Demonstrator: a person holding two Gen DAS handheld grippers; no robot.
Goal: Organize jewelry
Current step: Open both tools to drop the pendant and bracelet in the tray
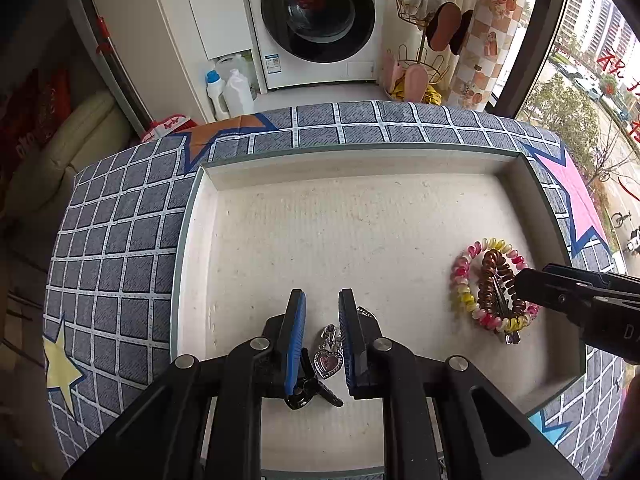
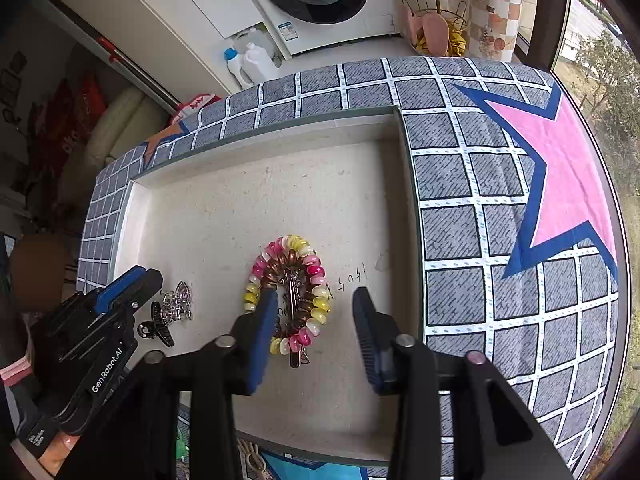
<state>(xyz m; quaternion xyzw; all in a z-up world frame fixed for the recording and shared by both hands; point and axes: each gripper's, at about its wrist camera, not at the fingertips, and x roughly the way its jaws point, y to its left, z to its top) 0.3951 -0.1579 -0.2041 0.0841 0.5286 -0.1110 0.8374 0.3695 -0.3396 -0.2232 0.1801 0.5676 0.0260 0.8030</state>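
Right gripper [image 2: 316, 336] jaws parted, clear of the spiral hair ties [image 2: 289, 294] lying in the tray [image 1: 192, 240]. Left gripper [image 1: 322, 340] nearly closed over the heart charm [image 1: 329, 361], apparently not pinching; I lift straight up.

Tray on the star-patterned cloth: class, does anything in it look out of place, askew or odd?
Yes. In the tray, a brown coil tie and a metal hair clip lie nested inside the pink-and-yellow coil tie, and dark handwritten scribbles mark the tray floor beside them.
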